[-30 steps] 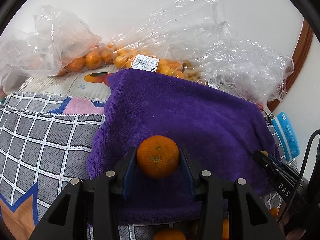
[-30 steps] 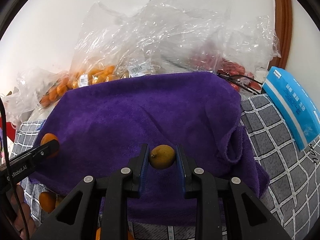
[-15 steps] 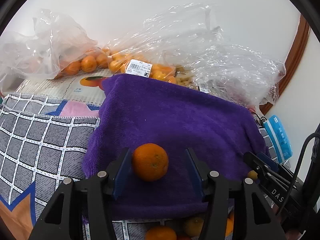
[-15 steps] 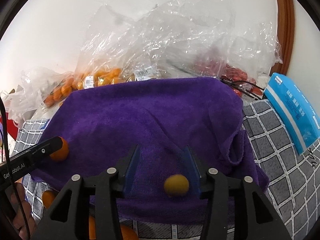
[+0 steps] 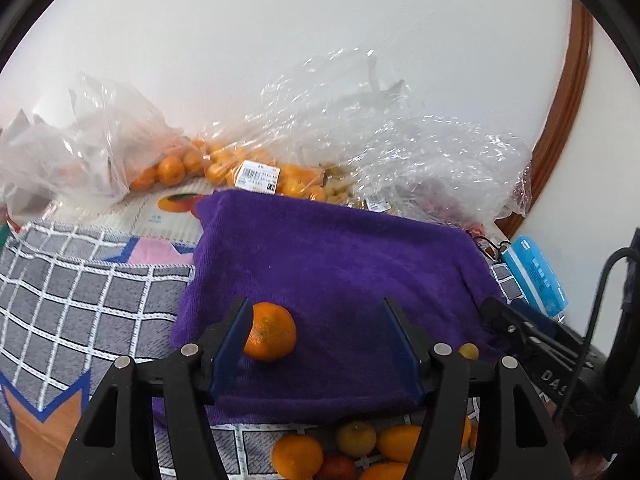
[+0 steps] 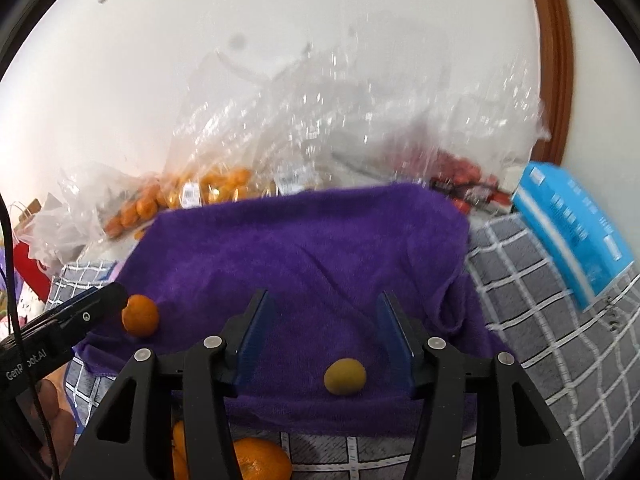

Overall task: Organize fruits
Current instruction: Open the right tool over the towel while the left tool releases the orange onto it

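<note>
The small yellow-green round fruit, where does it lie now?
In the right wrist view, the small yellow-green round fruit lies on the purple towel near its front edge, between the right gripper's opening jaws, untouched.

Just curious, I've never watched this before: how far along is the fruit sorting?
Early on. Done: a round orange mandarin and a small yellow-green fruit lie on the purple towel. In hand: nothing. The left gripper and right gripper are opening, pads off the fruit. Left: a loose pile of fruit in front of the towel, and possibly the clear bags of oranges behind it.
</note>
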`<state>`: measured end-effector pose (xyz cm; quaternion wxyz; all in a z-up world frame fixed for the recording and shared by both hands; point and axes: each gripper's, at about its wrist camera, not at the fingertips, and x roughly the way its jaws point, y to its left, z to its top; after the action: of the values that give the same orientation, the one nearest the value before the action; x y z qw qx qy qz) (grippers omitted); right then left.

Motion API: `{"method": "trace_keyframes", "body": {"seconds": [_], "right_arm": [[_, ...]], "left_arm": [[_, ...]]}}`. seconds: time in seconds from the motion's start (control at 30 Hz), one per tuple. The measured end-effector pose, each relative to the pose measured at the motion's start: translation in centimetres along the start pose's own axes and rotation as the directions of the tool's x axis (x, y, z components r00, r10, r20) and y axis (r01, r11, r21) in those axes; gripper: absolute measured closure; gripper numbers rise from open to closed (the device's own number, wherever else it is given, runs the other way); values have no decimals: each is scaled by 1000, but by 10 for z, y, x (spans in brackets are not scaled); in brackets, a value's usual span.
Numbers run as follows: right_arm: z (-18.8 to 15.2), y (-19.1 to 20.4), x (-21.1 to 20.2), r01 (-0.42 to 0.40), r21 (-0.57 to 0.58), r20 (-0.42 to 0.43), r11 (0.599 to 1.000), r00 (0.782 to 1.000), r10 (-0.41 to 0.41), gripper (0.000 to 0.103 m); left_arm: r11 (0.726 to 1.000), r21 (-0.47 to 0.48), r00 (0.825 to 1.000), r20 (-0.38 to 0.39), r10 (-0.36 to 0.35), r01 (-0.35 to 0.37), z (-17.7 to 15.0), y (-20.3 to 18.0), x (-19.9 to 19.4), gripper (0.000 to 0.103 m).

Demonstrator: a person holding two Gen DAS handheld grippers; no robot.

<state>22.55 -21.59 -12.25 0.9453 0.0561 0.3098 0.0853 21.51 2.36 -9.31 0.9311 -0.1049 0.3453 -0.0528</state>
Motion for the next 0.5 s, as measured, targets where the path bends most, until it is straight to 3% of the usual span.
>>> {"method": "trace_keyframes", "body": {"seconds": [0.27, 0.5], "right_arm": [[-14, -1, -36, 101, -66, 11, 993, 995, -101, 48], [-40, -19, -50, 70, 13, -59, 997, 996, -69, 47]], "left_arm": [[1000, 17, 1000, -20, -2, 3, -8, 2, -26, 40], [998, 38, 998, -44, 52, -51, -24, 19, -43, 40]]}}
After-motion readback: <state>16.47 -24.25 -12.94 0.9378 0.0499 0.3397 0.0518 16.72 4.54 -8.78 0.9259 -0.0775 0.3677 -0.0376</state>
